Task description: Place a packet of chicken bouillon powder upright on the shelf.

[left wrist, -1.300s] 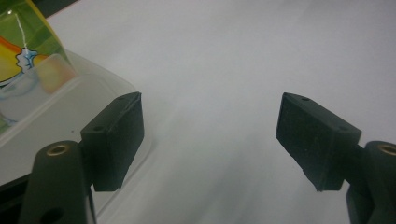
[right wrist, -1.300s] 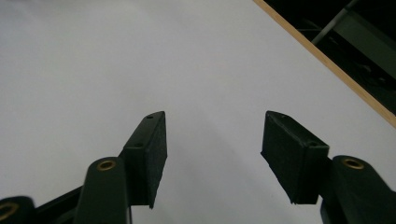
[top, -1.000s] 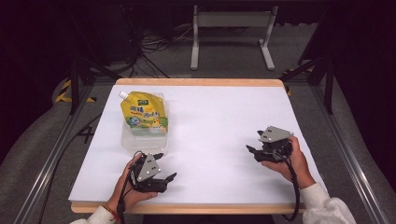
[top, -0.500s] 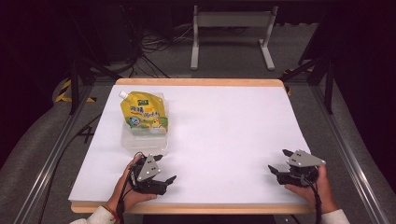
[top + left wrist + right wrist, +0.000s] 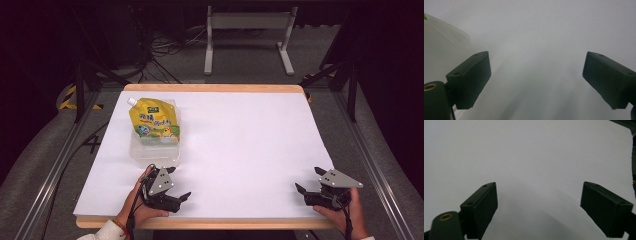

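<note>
The yellow spouted pouch [image 5: 152, 120] lies flat on top of a clear plastic container [image 5: 150, 152] at the near-left part of the white counter [image 5: 240, 140], its white cap pointing toward the far left corner. The left tongs [image 5: 181, 200] rest just in front of that container; their jaws have just been opening and now stand spread with nothing between them. The right tongs [image 5: 306, 186], well apart at the near right edge, have likewise been opening and are spread and empty.

The pouch looks limp and glossy, so a pinch on its face could slip off. The light container beneath could slide or tip if nudged. The pouch label carries coloured print and white characters, too small to read.
</note>
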